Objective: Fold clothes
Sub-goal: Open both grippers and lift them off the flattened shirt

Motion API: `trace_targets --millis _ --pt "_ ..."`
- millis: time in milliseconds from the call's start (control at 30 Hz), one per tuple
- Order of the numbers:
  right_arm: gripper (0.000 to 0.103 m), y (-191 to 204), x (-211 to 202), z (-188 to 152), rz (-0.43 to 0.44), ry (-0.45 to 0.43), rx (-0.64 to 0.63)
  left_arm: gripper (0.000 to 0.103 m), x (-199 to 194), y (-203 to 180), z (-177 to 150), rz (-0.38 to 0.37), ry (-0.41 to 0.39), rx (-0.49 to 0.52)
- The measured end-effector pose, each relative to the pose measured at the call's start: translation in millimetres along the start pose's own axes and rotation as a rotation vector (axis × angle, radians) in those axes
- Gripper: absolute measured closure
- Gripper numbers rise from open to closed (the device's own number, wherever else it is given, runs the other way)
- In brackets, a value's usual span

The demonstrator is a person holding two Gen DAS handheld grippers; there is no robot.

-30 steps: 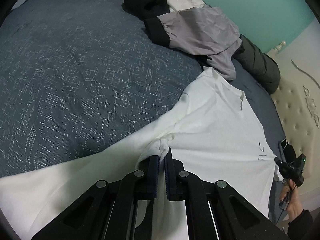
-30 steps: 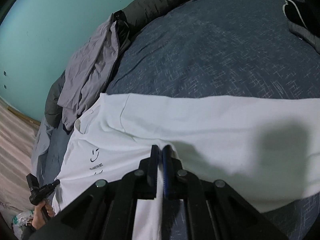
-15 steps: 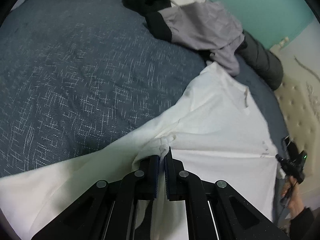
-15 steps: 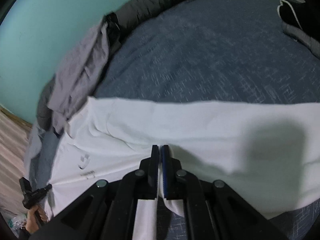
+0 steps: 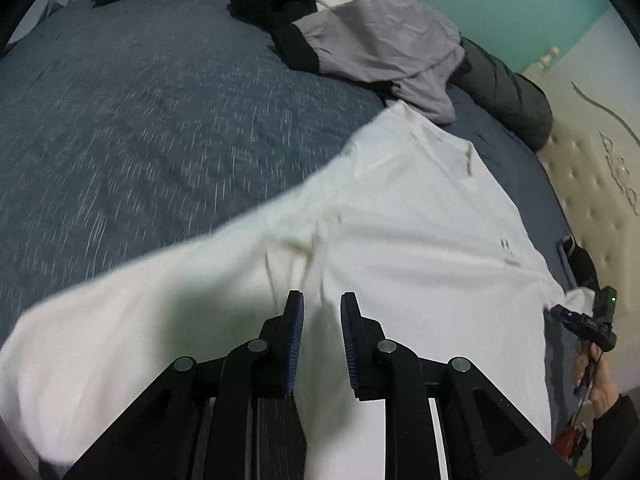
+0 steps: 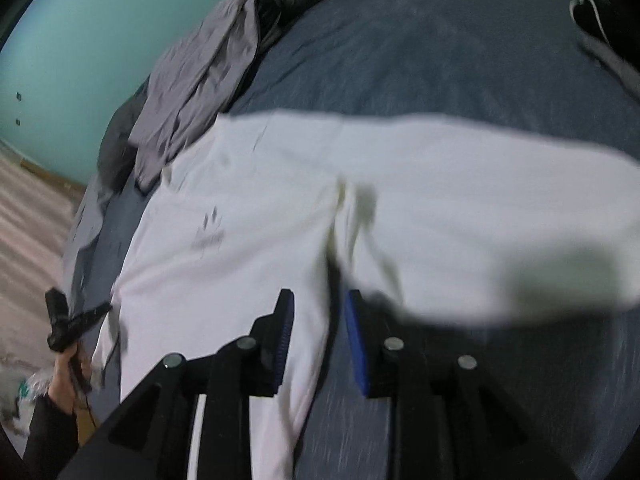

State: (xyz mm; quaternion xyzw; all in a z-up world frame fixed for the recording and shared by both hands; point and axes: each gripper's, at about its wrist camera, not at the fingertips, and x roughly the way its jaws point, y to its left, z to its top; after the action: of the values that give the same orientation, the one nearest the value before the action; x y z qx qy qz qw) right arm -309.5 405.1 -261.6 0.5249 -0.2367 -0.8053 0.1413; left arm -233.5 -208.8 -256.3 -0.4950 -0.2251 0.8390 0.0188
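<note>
A white long-sleeved shirt (image 5: 400, 220) lies spread on the bed, one sleeve stretching to the left. My left gripper (image 5: 321, 296) hovers just over the armpit fold; its jaws are opening, with the cloth under the gap and the blue pads (image 5: 294, 320) off it. In the right wrist view the same shirt (image 6: 260, 240) runs across the frame. My right gripper (image 6: 319, 294) hangs over the other armpit fold, its jaws opening too and not pressing the cloth. Each view shows the other gripper small at the shirt's far side, held by a hand (image 5: 600, 384).
The dark blue flecked bedcover (image 5: 140, 120) fills the far side. A grey and black garment pile (image 5: 380, 40) and a dark puffy jacket (image 5: 504, 96) lie beyond the shirt's collar. A cream tufted headboard (image 5: 592, 184) is at the right; wooden floor (image 6: 28, 220) borders the bed.
Both grippers were shut on pinches of the white shirt at the armpits; now both have parted their jaws, let the cloth drop and drawn back a little.
</note>
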Motion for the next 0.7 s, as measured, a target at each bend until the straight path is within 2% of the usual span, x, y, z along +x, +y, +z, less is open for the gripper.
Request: trace_targets --millis 300,367,433,600,700 --pt "0.078 -8 19 -44 0.065 0.054 0.095 0.081 -8 -13 -61 -0.027 0.038 -0.006" --pt "0.100 -11 21 -48 0.083 0.034 0.122 0.081 -7 -16 -70 -0.036 0.036 -0.009" --pt "0.101 -12 18 -48 0.098 0.000 0.138 0.081 -6 -18 -78 -0.050 0.031 -0.016" --pt "0.101 -17 -3 -42 0.005 -0.058 0.106 0.081 1 -22 -91 -0.036 0.048 0.001" --pt "0.101 -10 0 -41 -0.084 -0.032 0.031 0.081 3 -24 -94 -0.036 0.051 0.012"
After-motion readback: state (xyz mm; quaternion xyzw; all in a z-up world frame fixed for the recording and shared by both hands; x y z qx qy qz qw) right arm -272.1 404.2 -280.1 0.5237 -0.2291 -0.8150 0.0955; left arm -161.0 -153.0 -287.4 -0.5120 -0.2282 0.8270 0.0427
